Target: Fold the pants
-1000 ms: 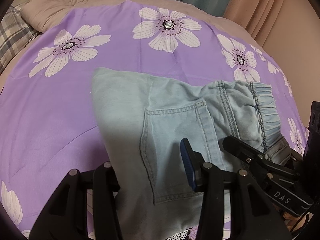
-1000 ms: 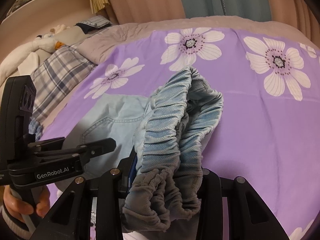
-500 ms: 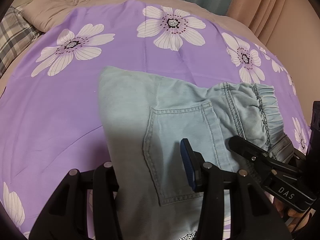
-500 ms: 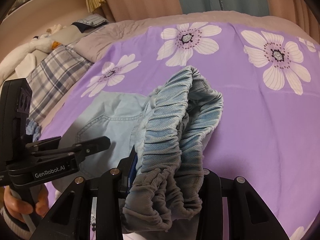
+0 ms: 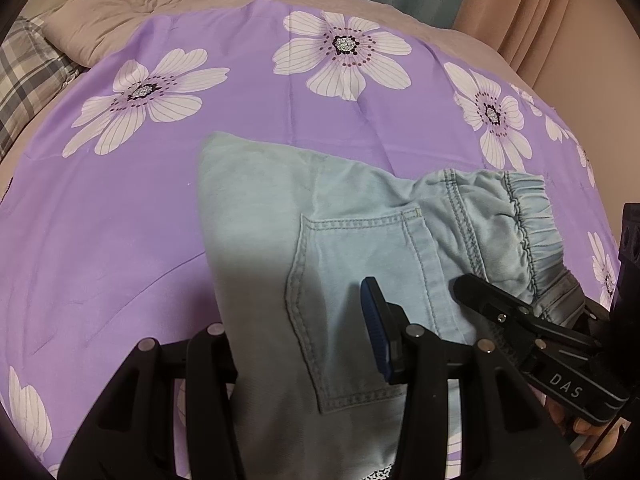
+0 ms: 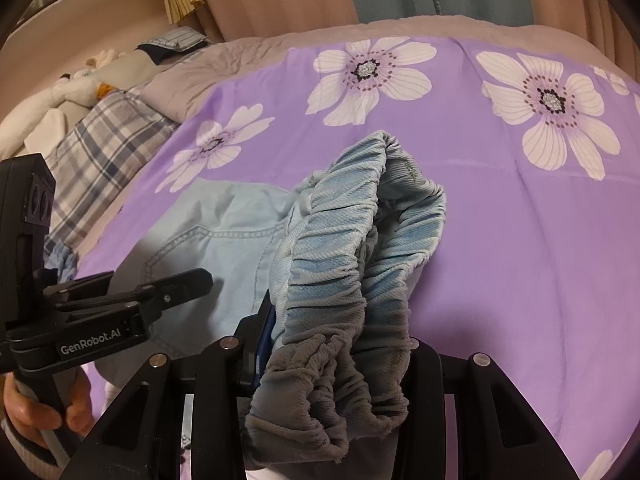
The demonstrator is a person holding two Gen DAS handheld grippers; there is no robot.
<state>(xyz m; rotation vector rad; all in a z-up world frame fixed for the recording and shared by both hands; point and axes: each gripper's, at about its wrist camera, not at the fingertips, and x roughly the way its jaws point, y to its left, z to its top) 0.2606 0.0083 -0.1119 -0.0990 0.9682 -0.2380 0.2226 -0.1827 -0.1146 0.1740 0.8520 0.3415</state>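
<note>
Nearest: right black two-finger gripper [image 6: 336, 344] clamped on gathered elastic waistband of light blue denim pants [image 5: 280, 240]. Left black gripper [image 5: 304, 320] pinching pants fabric nr back pocket [image 5: 360, 300]. Beyond: pants folded on purple floral bedsheet [image 5: 140, 220], plaid pillow [image 6: 100, 140] further back.

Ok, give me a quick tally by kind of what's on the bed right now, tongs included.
Pants: 1, light blue denim pants
Tongs: 2, left tongs and right tongs
Flowered purple sheet: 1
Plaid pillow: 1
Soft toy: 1
Total: 6
</note>
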